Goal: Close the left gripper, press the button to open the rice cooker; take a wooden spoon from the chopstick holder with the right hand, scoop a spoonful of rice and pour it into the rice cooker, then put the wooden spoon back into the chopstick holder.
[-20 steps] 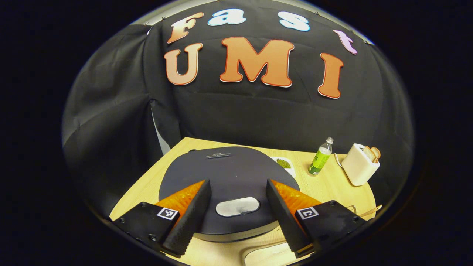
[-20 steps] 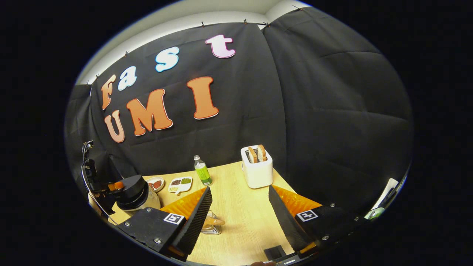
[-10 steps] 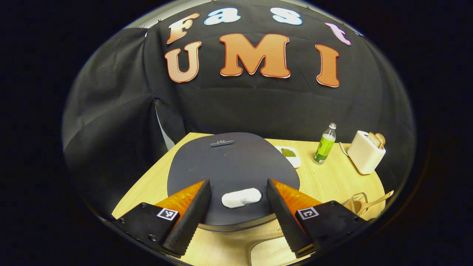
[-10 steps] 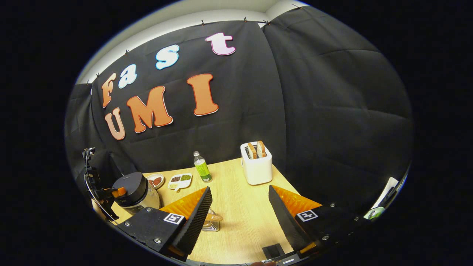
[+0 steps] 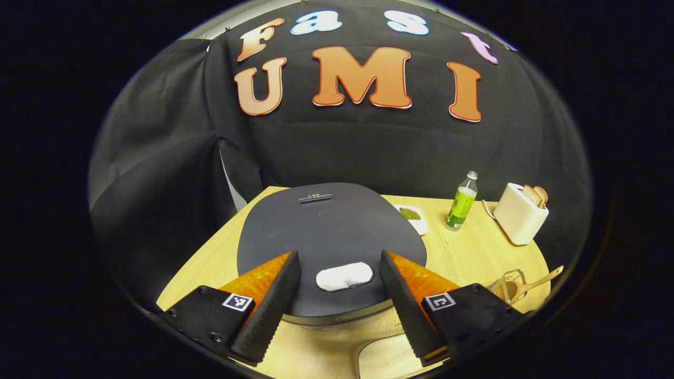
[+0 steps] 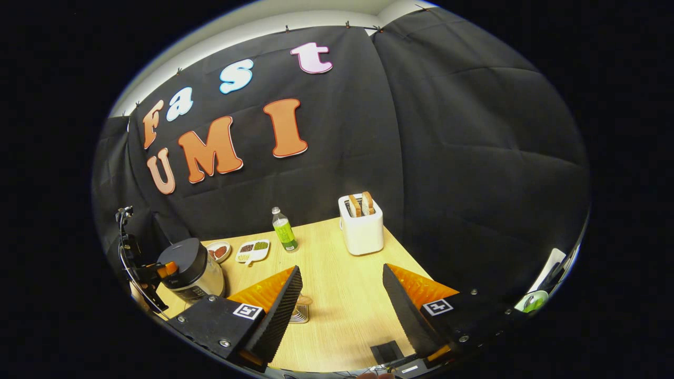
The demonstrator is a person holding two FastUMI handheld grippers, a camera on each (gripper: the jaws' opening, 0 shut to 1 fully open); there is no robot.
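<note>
In the left gripper view the rice cooker stands close ahead with its dark lid down. Its white oval button lies between the fingers of my left gripper, which is open and hovers just above the lid's near edge. The wooden spoon leans in the wire chopstick holder at the right. In the right gripper view my right gripper is open and holds nothing above the table. The chopstick holder peeks out beside its left finger. The rice cooker sits far left with the left gripper at it.
A white toaster with toast, a green bottle, a divided dish of beans and a small plate stand along the back of the wooden table. A pale rounded tray lies at the near edge.
The left gripper has drawn back and up from the cooker, so more of the table and the spoon holder show. The right gripper has shifted slightly; both stay open.
</note>
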